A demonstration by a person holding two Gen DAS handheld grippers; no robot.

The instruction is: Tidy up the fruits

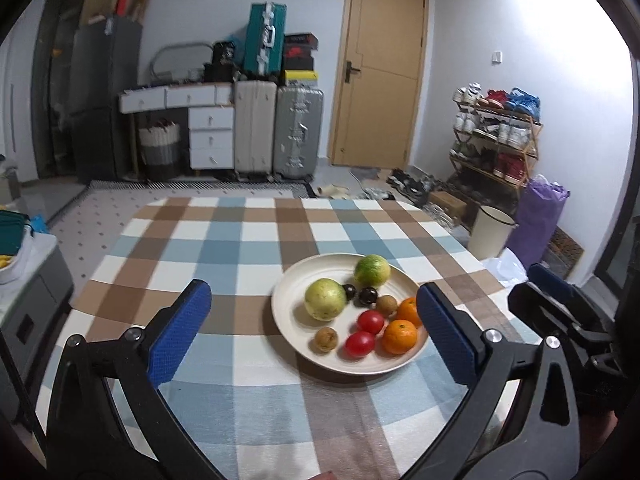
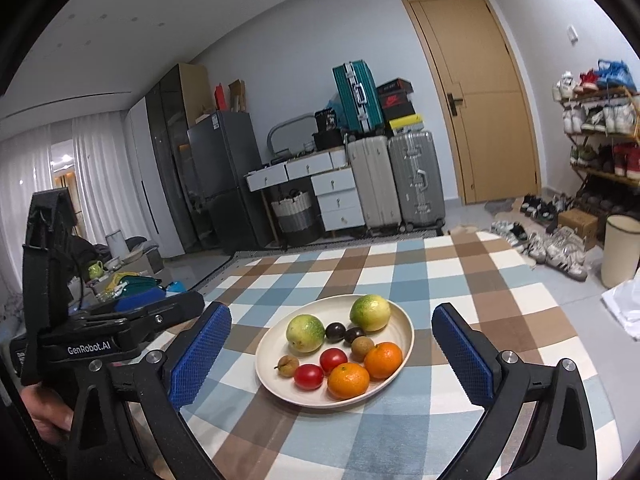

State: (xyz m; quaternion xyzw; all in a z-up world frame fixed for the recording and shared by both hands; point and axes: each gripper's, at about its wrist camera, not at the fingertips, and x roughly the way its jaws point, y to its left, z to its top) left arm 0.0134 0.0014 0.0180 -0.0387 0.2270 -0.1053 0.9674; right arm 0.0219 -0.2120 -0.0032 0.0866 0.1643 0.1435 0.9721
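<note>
A cream plate (image 1: 288, 320) (image 2: 404, 320) sits on the checked tablecloth and holds two green-yellow fruits (image 1: 325, 299) (image 2: 305, 333), two oranges (image 1: 399, 336) (image 2: 348, 380), two red tomatoes (image 1: 360, 343) (image 2: 309, 376), two dark plums (image 1: 367, 296) (image 2: 335, 331) and two small brown fruits (image 1: 325, 339) (image 2: 288, 365). My left gripper (image 1: 314, 330) is open and empty, above the table in front of the plate. My right gripper (image 2: 332, 354) is open and empty, with the plate between its fingers in view. The left gripper's body shows at the right wrist view's left side.
The table (image 1: 240, 248) with the checked cloth has bare cloth left of and in front of the plate. Beyond it stand suitcases (image 1: 298, 130), a drawer unit (image 1: 211, 136), a door (image 1: 380, 72), a shoe rack (image 1: 496, 136) and a cream bin (image 1: 490, 232).
</note>
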